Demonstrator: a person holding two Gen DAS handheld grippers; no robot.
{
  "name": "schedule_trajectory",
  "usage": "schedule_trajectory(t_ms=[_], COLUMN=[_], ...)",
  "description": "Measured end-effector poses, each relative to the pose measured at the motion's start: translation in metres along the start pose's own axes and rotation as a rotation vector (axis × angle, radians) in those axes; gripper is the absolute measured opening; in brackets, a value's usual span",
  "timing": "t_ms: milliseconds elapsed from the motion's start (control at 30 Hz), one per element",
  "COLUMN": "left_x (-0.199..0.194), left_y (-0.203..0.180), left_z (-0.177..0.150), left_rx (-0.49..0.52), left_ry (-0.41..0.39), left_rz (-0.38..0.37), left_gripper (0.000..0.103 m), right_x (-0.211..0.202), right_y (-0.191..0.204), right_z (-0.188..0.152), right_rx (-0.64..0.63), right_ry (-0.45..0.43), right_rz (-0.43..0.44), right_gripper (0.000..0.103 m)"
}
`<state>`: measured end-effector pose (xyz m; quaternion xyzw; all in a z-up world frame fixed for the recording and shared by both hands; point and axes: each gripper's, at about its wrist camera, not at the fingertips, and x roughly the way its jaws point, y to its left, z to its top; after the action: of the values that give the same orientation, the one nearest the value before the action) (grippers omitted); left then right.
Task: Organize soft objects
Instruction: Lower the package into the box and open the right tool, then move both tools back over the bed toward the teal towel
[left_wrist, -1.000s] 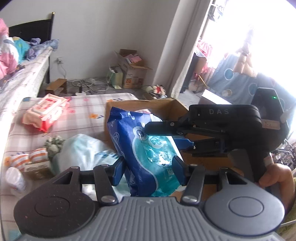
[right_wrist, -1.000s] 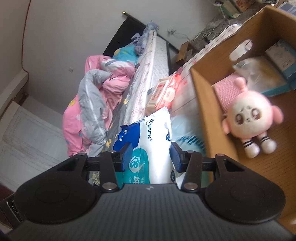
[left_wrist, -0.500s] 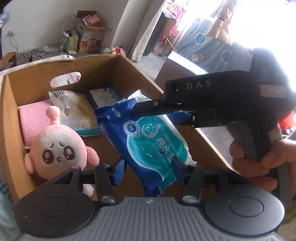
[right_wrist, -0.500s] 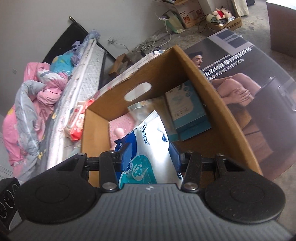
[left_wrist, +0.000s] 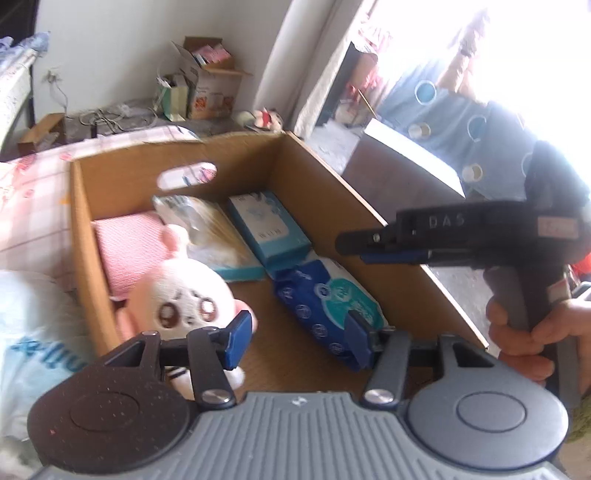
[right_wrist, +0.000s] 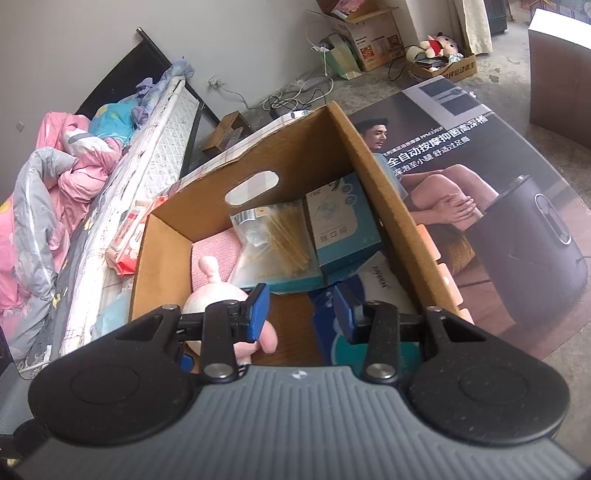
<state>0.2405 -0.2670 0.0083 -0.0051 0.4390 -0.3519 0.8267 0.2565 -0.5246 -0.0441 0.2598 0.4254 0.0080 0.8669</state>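
Left fingers (left_wrist: 299, 339): spread, nothing clasped; right pad seen in front of the blue wipes pack (left_wrist: 325, 302), contact cannot be told.
Right fingers (right_wrist: 299, 312): closing, nothing between them.
Wipes pack: laid on the cardboard box (left_wrist: 332, 192) floor ahead of both, judged released there for sorting.
Around: plush toy (left_wrist: 184, 291) left of the fingers; teal carton (right_wrist: 343, 221) and cotton-swab bag (right_wrist: 273, 236) beyond, crowding the far wall.

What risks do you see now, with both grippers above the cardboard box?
1. The left gripper hangs close over the blue wipes pack; pulling away may snag it.
2. The right gripper, its jaws closing on nothing, sits near the pink plush toy and might catch it.
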Motion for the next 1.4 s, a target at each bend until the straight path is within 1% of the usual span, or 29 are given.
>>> schedule_trajectory(t_ms=[33, 200, 300, 400, 500, 567, 733, 833, 1000, 1067, 1133, 1200, 1267, 1333, 1400], left_x=[-0.010, -0.047, -0.073, -0.102, -0.135, -0.157, -0.208, -0.233, -0.249, -0.254, -0.255, -0.253, -0.251, -0.248, -0.245], left_y=[0.003, 0.019, 0.030, 0.042, 0.056, 0.068, 0.098, 0.116, 0.139, 0.147, 0.153, 0.157, 0.162, 0.162, 0.163], left_z=[0.000, -0.006, -0.014, -0.026, -0.044, -0.058, -0.099, -0.129, -0.172, -0.193, -0.212, -0.229, -0.246, -0.259, -0.267], left_rx=[-0.006, -0.021, -0.030, -0.041, -0.056, -0.075, -0.132, -0.174, -0.222, -0.238, -0.262, -0.281, -0.305, -0.313, -0.325], left_ry=[-0.013, -0.066, -0.093, -0.125, -0.159, -0.175, -0.209, -0.208, -0.176, -0.160, -0.136, -0.109, -0.084, -0.074, -0.076], left_rz=[0.011, 0.065, 0.090, 0.128, 0.179, 0.218, 0.341, 0.421, 0.536, 0.581, 0.604, 0.592, 0.559, 0.541, 0.531], left_gripper=[0.058, 0.069, 0.073, 0.078, 0.079, 0.080, 0.081, 0.081, 0.081, 0.081, 0.078, 0.072, 0.067, 0.062, 0.057], right_x=[0.001, 0.000, -0.009, -0.023, -0.038, -0.044, -0.047, -0.042, -0.023, -0.012, 0.000, 0.014, 0.029, 0.044, 0.059], right_y=[0.003, 0.017, 0.031, 0.046, 0.066, 0.080, 0.124, 0.156, 0.210, 0.228, 0.242, 0.256, 0.269, 0.285, 0.298], right_z=[-0.001, -0.008, -0.016, -0.027, -0.039, -0.049, -0.076, -0.094, -0.129, -0.147, -0.167, -0.186, -0.203, -0.220, -0.232], right_rx=[0.001, 0.033, 0.038, 0.045, 0.027, 0.014, -0.024, -0.063, -0.103, -0.106, -0.122, -0.147, -0.189, -0.251, -0.303], right_ry=[0.003, 0.013, -0.007, -0.039, -0.073, -0.080, -0.061, -0.024, 0.077, 0.127, 0.179, 0.241, 0.305, 0.352, 0.371], right_rz=[0.008, 0.065, 0.110, 0.175, 0.232, 0.279, 0.390, 0.458, 0.556, 0.575, 0.575, 0.561, 0.549, 0.512, 0.473], right_gripper=[0.039, 0.039, 0.039, 0.040, 0.041, 0.041, 0.042, 0.043, 0.045, 0.045, 0.045, 0.045, 0.045, 0.045, 0.045])
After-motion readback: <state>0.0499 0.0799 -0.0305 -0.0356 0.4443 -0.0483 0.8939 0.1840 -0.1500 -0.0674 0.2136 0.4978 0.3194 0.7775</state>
